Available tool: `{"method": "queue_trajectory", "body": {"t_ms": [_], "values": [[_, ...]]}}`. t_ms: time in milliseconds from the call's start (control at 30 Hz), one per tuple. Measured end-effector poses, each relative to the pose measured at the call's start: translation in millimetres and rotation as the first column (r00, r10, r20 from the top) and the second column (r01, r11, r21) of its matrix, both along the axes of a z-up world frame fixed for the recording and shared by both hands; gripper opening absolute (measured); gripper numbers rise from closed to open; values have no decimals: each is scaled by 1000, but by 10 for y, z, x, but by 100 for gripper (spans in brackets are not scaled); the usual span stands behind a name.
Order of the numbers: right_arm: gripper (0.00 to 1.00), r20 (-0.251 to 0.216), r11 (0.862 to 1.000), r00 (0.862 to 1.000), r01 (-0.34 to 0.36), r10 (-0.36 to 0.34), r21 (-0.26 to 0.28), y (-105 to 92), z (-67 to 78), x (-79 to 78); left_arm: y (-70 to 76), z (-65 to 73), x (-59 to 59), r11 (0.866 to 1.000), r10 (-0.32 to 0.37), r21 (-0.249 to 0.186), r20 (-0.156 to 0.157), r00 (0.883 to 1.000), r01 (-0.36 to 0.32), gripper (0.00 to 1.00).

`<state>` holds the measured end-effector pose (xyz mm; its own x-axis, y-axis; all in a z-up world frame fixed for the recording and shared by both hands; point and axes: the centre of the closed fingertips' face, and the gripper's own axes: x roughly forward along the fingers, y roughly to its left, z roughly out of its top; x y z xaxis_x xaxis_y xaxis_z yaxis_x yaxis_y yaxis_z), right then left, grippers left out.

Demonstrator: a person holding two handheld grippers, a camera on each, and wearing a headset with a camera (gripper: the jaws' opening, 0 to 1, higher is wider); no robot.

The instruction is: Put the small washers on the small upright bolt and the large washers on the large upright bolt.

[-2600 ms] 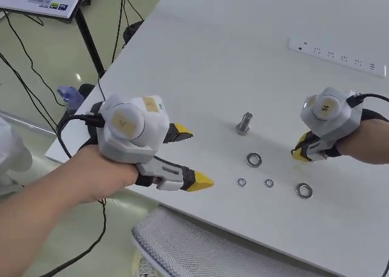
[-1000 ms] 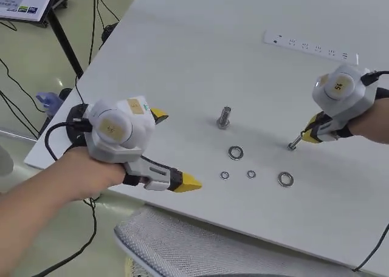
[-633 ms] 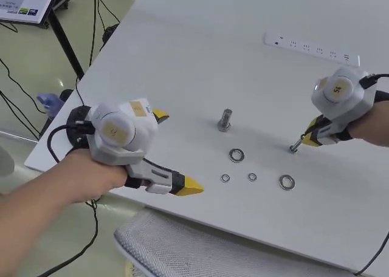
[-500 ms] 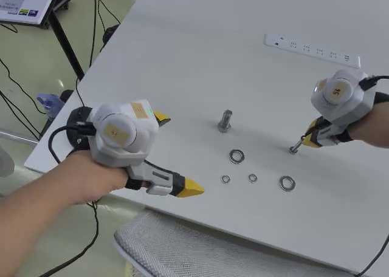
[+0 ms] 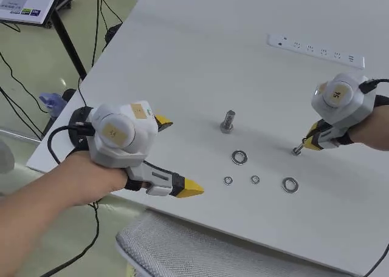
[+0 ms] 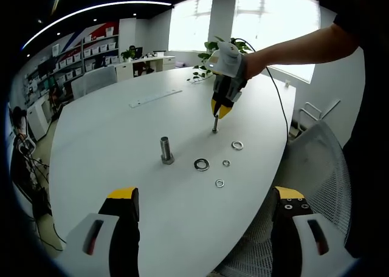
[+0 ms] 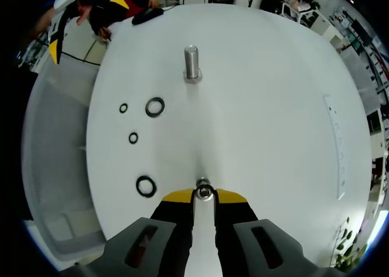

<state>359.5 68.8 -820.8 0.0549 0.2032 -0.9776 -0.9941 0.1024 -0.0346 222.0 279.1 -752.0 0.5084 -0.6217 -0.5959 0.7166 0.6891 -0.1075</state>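
Note:
My right gripper (image 5: 306, 146) is shut on the small bolt (image 5: 297, 149), whose lower end touches the white table (image 5: 200, 58) to the right of the washers. The right gripper view shows the bolt's top (image 7: 203, 191) pinched between the yellow tips. The large bolt (image 5: 228, 121) stands upright mid-table. Two large washers (image 5: 239, 157) (image 5: 290, 184) and two small washers (image 5: 228, 180) (image 5: 255, 180) lie flat in front of it. My left gripper (image 5: 177, 155) hovers open and empty near the table's front left edge, well short of the large bolt (image 6: 166, 150).
A white power strip (image 5: 316, 50) lies at the far right of the table. A grey mesh chair (image 5: 182, 246) sits under the near edge. Cables and a stand are on the floor to the left.
The small bolt now shows under the right gripper's tips, standing on the table; 2.6 s ago it was hidden. Over the last second both grippers have barely moved.

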Motion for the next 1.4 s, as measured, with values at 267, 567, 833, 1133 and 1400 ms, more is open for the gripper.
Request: {"method": "queue_trajectory", "body": {"t_ms": [267,567,833,1133,1400], "values": [[13,6,1000,1000,-14,14,-13,4,-65,-5,-3,23,4,1000,-6,2,2,1000,6,89],[13,19,999,1000,-23,23,-28,6,-196,-16,19,18,-19,1000,-4,0,-9,1000,4,88],[13,21,999,1000,-17,17,-30,7,-289,1,81,-12,-40,1000,-2,5,-21,1000,2,87],[13,9,999,1000,-6,6,-32,-6,-385,9,94,-28,-56,1000,-4,6,-30,1000,4,85],[13,10,999,1000,-20,20,-45,-1,-434,5,110,-35,-80,1000,-5,8,-37,999,6,84]]}}
